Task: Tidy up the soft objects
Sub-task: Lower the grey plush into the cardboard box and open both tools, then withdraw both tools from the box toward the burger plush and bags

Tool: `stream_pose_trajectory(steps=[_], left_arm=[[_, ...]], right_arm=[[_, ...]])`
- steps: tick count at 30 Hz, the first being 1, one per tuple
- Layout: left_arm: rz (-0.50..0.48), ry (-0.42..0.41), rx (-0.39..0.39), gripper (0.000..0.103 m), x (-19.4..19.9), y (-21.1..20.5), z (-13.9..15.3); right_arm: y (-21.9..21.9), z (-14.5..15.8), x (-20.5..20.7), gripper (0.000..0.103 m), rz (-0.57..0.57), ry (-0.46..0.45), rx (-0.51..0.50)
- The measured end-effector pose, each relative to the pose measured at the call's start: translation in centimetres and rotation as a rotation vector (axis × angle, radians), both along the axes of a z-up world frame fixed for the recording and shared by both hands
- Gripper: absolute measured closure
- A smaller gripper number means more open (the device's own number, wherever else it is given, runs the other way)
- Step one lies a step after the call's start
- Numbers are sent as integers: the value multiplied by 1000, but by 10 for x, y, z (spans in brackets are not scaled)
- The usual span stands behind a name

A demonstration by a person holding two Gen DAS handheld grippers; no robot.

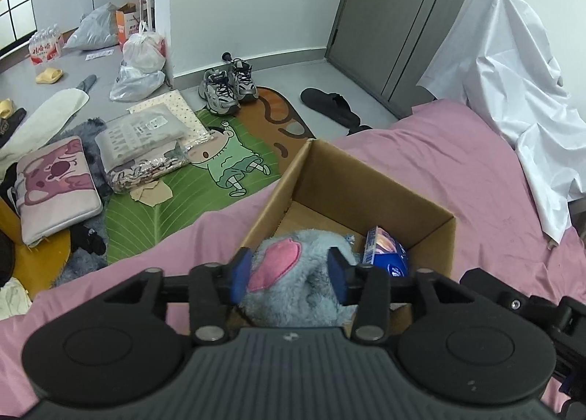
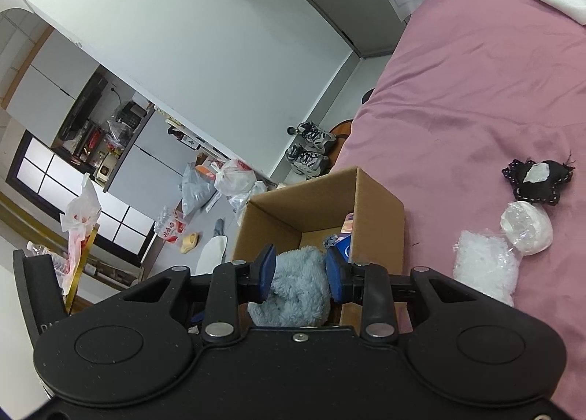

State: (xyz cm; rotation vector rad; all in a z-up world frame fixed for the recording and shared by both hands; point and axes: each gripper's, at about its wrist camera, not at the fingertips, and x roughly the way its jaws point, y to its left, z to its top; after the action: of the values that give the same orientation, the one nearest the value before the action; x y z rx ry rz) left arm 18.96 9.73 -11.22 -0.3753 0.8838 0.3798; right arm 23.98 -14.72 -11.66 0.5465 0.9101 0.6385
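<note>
My left tool (image 1: 289,271) is spread around the blue plush toy (image 1: 293,284) in the cardboard box (image 1: 366,185); my right tool (image 2: 300,275) pinches its fluffy body; light, squashy; best held deep in thick fur

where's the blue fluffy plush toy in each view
Left wrist: the blue plush toy sits low at centre, between the left claw's pads, its pink patch facing up, in the near end of the cardboard box.
Right wrist: it sits low at centre, between the right claw's pads, at the box's near edge.
Shared landmark: the grey sneakers on the floor beyond the box.
</note>
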Motion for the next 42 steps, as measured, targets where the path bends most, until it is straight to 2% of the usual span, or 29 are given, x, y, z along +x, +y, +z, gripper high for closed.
stream_pose_trajectory(steps=[4, 7, 11, 16, 23, 25, 30, 32, 34, 42], left_arm=[[-7, 1, 29, 30, -4, -4, 8], [-12, 12, 36, 27, -5, -7, 12], [-41, 39, 30, 23, -7, -12, 14], [-44, 61, 35, 14, -15, -17, 20], [-51, 83, 68, 11, -27, -29, 28], [-52, 84, 73, 11, -30, -32, 31], [-70, 79, 94, 11, -34, -44, 40], [-77, 77, 95, 11, -36, -49, 43], [-80, 75, 100, 11, -38, -53, 45], [-110, 88, 108, 11, -45, -72, 50]], right_arm=[[-2, 3, -2, 66, 1, 0, -20], [-5, 5, -4, 59, 0, -4, -33], [-9, 9, -7, 56, 2, -10, -38], [-13, 13, -9, 47, 27, -12, -62], [-22, 19, -15, 34, 71, -24, -101], [-24, 23, -18, 25, 85, -38, -118], [-27, 31, -25, 13, 137, -75, -181], [-29, 34, -28, 12, 157, -88, -203], [-33, 37, -30, 6, 167, -92, -216], [-53, 42, -34, 3, 156, -99, -239]])
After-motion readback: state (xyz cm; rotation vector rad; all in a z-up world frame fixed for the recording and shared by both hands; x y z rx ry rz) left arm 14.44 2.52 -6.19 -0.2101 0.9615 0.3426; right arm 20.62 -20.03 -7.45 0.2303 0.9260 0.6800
